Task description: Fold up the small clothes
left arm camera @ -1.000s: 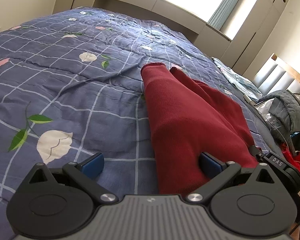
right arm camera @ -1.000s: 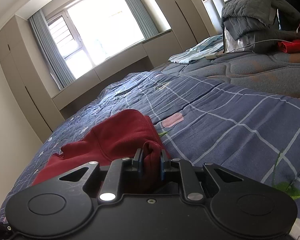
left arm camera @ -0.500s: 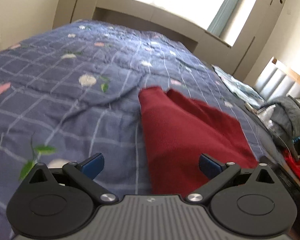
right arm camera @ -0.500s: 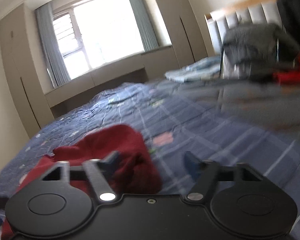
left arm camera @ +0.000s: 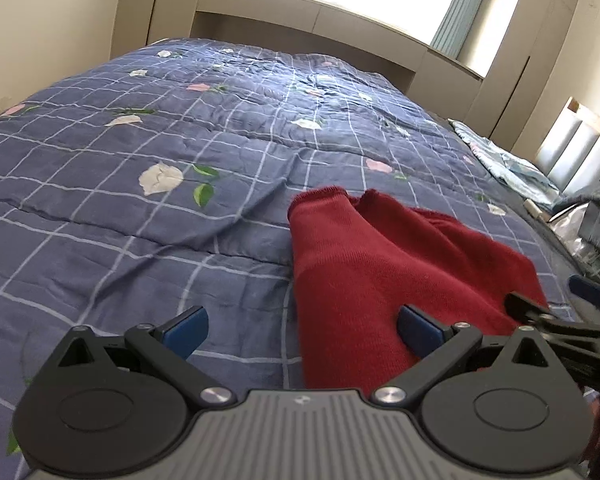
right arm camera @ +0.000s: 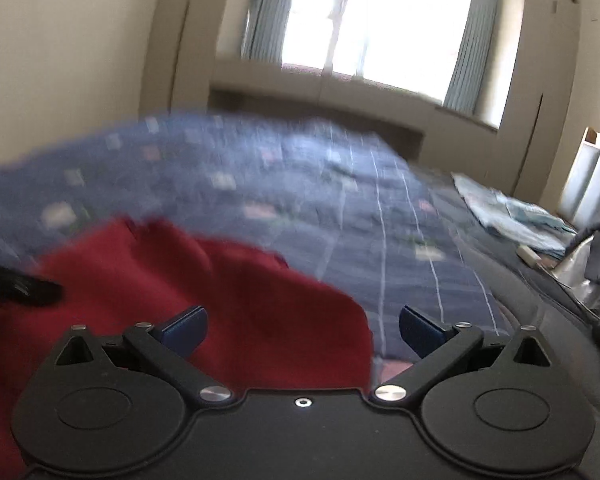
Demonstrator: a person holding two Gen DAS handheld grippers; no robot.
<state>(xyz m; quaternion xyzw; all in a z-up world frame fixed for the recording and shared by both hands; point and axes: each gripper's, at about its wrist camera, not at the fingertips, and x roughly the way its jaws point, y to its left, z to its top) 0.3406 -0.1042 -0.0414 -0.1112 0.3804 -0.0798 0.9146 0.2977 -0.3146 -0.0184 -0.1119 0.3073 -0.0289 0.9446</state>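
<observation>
— Risk from here? Likely a fold slumping open: loose knit, soft rumpled quilt (left arm camera: 148,240), nothing pinned.

— Left gripper (left arm camera: 302,326)?

— Spread wide, holding nothing. Red garment (left arm camera: 380,276) lay from 12 to 2 o'clock of it, right pad against the cloth, left pad over bare quilt at 10.

— Right gripper (right arm camera: 302,326)?

— Also spread, empty. Garment (right arm camera: 204,292) sat from 9 to 12 o'clock, under the left pad; view blurred, so contact unclear. Could snag one layer only.
</observation>
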